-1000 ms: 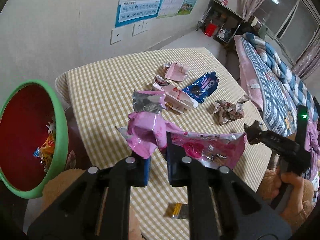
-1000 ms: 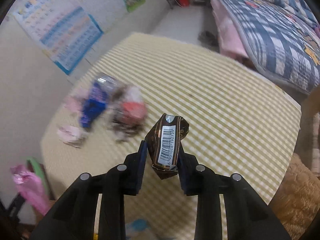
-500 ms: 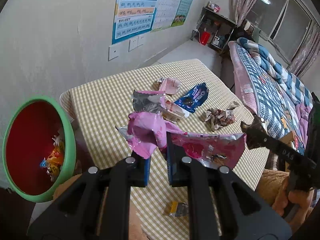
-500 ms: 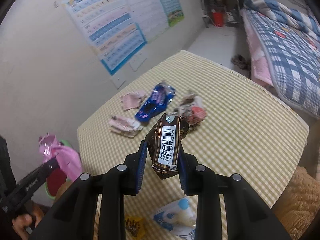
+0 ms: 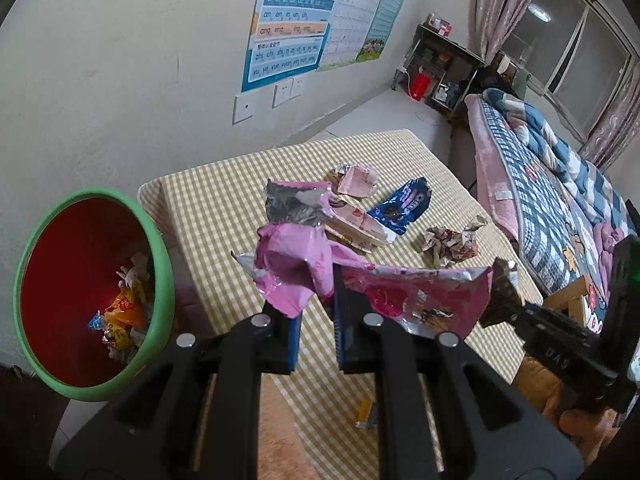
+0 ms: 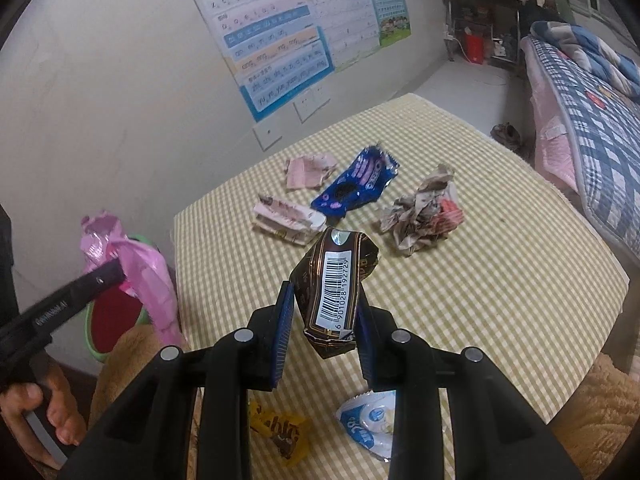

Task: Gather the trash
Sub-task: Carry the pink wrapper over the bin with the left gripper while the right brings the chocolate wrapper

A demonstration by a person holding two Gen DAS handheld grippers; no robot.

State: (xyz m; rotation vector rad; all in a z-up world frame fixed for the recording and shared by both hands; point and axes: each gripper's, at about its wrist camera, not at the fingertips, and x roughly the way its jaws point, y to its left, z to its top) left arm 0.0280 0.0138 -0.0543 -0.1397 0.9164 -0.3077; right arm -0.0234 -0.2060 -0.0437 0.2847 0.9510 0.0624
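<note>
The left gripper (image 5: 316,300) is clenched on a crumpled pink foil wrapper (image 5: 296,264), which bunches up above its blue-padded fingers and spreads out to the right as a flat pink bag face. The right gripper (image 6: 322,316) is clamped on a brown wrapper (image 6: 334,280) with a white barcode label facing the camera; the wrapper stands upright between the pads, above the table.

In the right wrist view, 2 pieces lie on the near edge of the yellow checked tablecloth (image 6: 500,292) under the gripper body: a yellow-and-brown candy wrapper (image 6: 280,432) and a white-and-blue wrapper (image 6: 370,420). At the far left of that view a hand (image 6: 36,412) holds the black handle of the left gripper, with the pink wrapper at its tip hanging in front of the bin.

The trash bin (image 5: 160,264), green-rimmed with a red inside, stands off the table's left side, beside it in the left wrist view. It already holds several wrappers at the bottom, orange, white and blue among them.

Farther across the table sits a loose cluster of trash: a flattened pink-and-white carton (image 6: 288,216), a blue Oreo wrapper (image 6: 356,184) just beyond it, a pink crumpled paper (image 6: 308,168) nearer the wall, and to the right, apart from these, a ball of crumpled printed paper (image 6: 420,212) with a red patch.

Beyond the table, 2 phonics posters (image 6: 280,28) and wall sockets hang on the white wall, and a bed (image 6: 592,120) with a blue plaid quilt runs along the right.
</note>
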